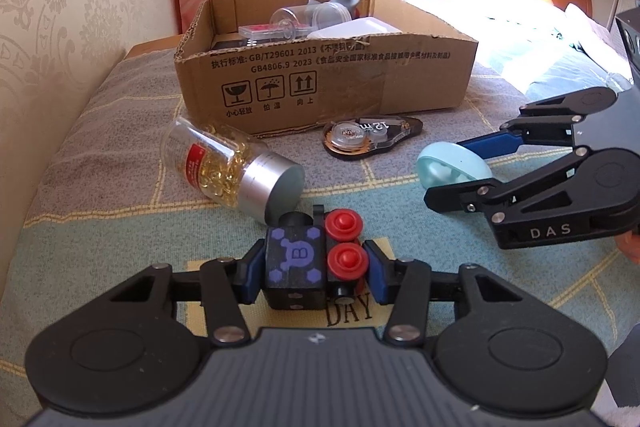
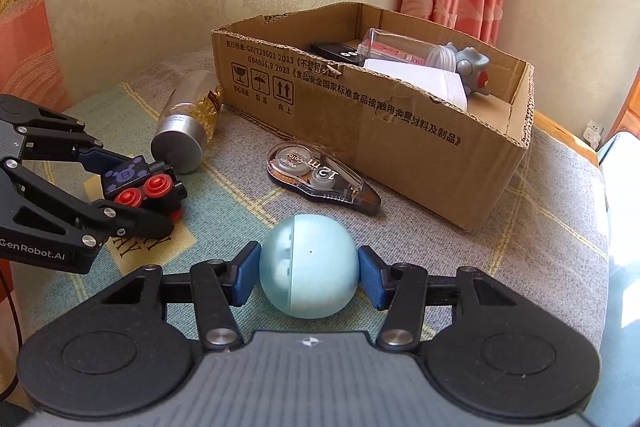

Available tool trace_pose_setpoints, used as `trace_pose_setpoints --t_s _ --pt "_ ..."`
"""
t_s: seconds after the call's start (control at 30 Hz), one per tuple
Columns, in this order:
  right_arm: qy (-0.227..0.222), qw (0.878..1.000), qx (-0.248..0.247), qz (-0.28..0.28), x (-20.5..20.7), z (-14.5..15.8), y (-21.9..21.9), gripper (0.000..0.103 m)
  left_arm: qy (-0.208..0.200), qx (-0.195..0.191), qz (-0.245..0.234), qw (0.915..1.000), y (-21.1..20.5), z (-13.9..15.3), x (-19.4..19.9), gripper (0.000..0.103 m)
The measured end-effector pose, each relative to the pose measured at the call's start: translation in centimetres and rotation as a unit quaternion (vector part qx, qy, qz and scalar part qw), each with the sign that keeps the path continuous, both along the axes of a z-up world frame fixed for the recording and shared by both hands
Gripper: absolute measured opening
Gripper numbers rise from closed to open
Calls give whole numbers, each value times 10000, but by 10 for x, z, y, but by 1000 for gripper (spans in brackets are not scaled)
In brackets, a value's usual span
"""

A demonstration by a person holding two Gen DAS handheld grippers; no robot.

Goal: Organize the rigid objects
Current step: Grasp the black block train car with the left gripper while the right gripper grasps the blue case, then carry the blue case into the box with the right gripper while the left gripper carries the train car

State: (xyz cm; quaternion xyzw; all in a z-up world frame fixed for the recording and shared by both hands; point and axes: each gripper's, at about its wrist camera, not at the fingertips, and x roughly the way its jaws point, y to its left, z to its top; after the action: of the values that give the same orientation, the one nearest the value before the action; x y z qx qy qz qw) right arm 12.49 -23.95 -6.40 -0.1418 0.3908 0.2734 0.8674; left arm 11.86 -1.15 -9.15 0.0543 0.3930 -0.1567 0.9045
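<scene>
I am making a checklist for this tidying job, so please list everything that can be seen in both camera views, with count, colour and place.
toy train: 1, black with purple print and red wheels, on the blanket, between the left fingers
capsule ball: 1, pale blue, between the right fingers
correction tape: 1, clear and dark, on the blanket in front of the box
pill bottle: 1, clear with gold capsules and silver cap, lying on its side left of the box
cardboard box: 1, brown, at the back, holding a clear container, a white box, a grey figure and a black device
blanket: 1, grey and teal checks, under everything
left gripper: black with blue pads, shut on the train
right gripper: same colours, shut on the ball
</scene>
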Motion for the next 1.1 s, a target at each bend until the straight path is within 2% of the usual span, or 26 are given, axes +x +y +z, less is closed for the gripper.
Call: trace_pose_setpoints --t_s 0.17,0.47,0.7,0.93,1.1 --pt "34 9996 -6 -274 -8 1 -5 58 -31 -3 -253 9997 -7 0 -5 49" --pt "13 9991 76 -423 -6 -1 -2 60 30 48 -234 9997 -9 1 -4 49" --pt "10 9988 -125 -472 -9 3 1 58 110 20 -319 9994 -9 4 -3 49" --pt "25 9984 -352 -453 -14 11 -1 58 3 115 -497 9987 -12 21 -8 49" --pt "-85 9984 -441 -343 -17 27 -5 58 -114 174 -577 9981 -15 40 -7 49"
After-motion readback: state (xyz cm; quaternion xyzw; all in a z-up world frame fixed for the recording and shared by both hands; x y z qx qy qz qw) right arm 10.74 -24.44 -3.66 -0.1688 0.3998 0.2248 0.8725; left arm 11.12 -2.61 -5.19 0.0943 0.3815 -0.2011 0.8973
